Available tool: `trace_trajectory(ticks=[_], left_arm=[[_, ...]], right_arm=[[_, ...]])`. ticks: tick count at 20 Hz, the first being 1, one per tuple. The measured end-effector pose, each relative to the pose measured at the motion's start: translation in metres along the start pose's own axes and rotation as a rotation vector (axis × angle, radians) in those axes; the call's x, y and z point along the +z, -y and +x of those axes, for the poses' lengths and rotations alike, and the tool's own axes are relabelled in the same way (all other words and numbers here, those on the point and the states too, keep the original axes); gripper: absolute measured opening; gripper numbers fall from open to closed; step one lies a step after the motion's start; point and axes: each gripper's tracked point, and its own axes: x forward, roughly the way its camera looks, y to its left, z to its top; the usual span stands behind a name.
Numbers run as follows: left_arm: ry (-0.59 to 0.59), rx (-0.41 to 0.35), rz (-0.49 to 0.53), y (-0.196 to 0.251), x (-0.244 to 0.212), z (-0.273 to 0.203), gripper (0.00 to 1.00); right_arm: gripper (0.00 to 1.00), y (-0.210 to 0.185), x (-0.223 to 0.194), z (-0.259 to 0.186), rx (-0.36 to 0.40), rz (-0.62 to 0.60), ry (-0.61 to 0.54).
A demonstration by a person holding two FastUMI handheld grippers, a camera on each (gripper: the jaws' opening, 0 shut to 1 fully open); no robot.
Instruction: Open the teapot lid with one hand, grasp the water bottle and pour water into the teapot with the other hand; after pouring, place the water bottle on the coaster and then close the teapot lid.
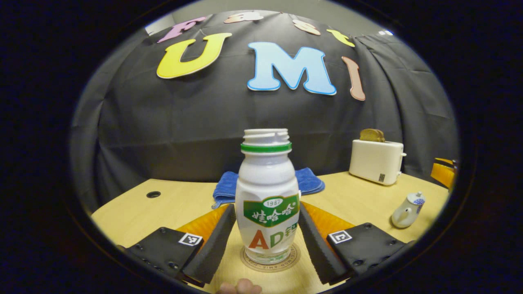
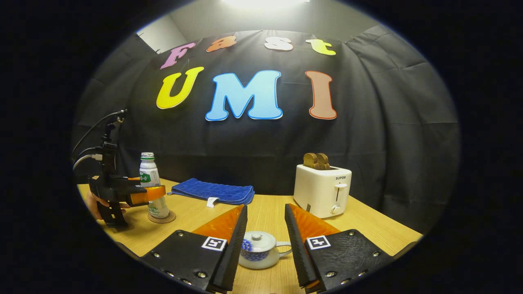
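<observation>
A white water bottle [image 1: 267,192] with a green label and no cap stands upright on a round coaster [image 1: 291,261]. My left gripper [image 1: 267,205] holds it, one finger pressed on each side of its body. In the right gripper view that gripper [image 2: 149,194] and the bottle [image 2: 149,173] sit at the far left on the coaster [image 2: 161,219]. A small white and blue teapot [image 2: 257,250] with its lid [image 2: 256,240] on rests on the table. My right gripper [image 2: 265,206] is open, its fingers either side of the pot and apart from it. The teapot [image 1: 406,210] also appears at the right of the left gripper view.
A white toaster [image 2: 322,190] with bread in its slots stands at the back right, with a folded blue towel [image 2: 212,191] at the back middle. The wooden table [image 1: 351,200] has a cable hole [image 1: 153,194]. A hand [image 2: 96,206] holds the left gripper.
</observation>
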Motion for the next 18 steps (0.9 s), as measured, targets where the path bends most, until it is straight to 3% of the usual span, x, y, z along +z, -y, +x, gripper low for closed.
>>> trace_trajectory(ticks=[1, 3, 4, 11, 15, 16, 18], left_arm=[[0.008, -0.004, -0.011, 0.000, 0.001, -0.002, 1.00], [0.014, 0.004, -0.014, -0.002, 0.002, -0.006, 0.90], [0.015, 0.008, -0.011, -0.004, 0.003, -0.009, 1.00], [0.046, -0.006, -0.002, 0.008, 0.014, -0.039, 1.00], [0.046, 0.034, -0.028, 0.015, 0.008, -0.092, 1.00], [0.042, 0.029, -0.052, 0.026, 0.003, -0.110, 1.00], [-0.004, 0.027, -0.060, 0.049, -0.020, -0.142, 0.98]], right_arm=[[0.57, -0.001, -0.001, 0.000, 0.004, -0.001, -0.004], [0.57, -0.004, -0.002, 0.000, 0.013, -0.002, -0.010], [0.57, -0.006, -0.004, 0.001, 0.016, -0.005, -0.012], [0.57, -0.025, -0.002, -0.009, 0.038, -0.019, 0.000], [0.57, -0.047, 0.001, -0.039, 0.032, -0.006, -0.007], [0.60, -0.056, 0.001, -0.051, 0.028, 0.005, -0.006], [0.80, -0.071, -0.005, -0.075, 0.018, 0.012, -0.014]])
